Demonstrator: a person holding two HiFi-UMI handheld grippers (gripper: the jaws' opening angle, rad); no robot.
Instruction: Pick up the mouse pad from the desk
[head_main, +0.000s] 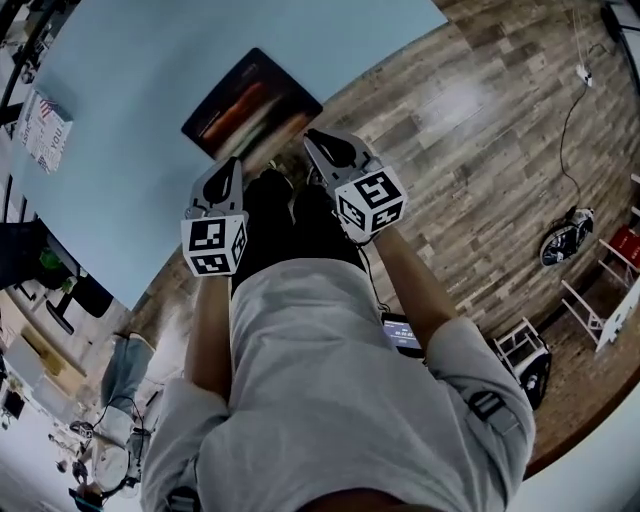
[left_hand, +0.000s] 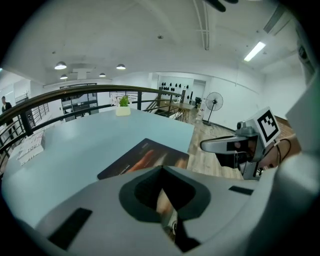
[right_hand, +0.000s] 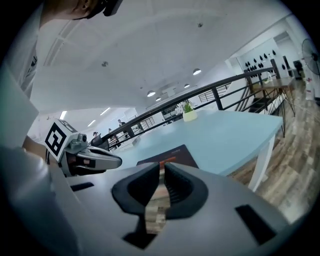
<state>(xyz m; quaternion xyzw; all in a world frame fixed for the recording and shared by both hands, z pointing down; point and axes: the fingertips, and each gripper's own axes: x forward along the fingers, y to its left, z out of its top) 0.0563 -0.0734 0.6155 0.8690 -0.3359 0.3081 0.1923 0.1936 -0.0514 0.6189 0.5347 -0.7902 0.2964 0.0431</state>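
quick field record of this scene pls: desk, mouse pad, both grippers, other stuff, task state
desk: light blue top, wooden floor beside it
mouse pad: dark with an orange streak, lying flat near the desk edge, untouched
left gripper: held in front of the person, pointing toward the pad, jaws closed, empty
right gripper: beside the left one, jaws closed, empty
other items: small potted plant at the far side, white packet near another edge
task state: pickup not yet begun

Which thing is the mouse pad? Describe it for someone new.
Start at the big light-blue desk. Near its edge by the wood floor lies the mouse pad, flat and rectangular. It is dark with an orange streak; the far box is pale.
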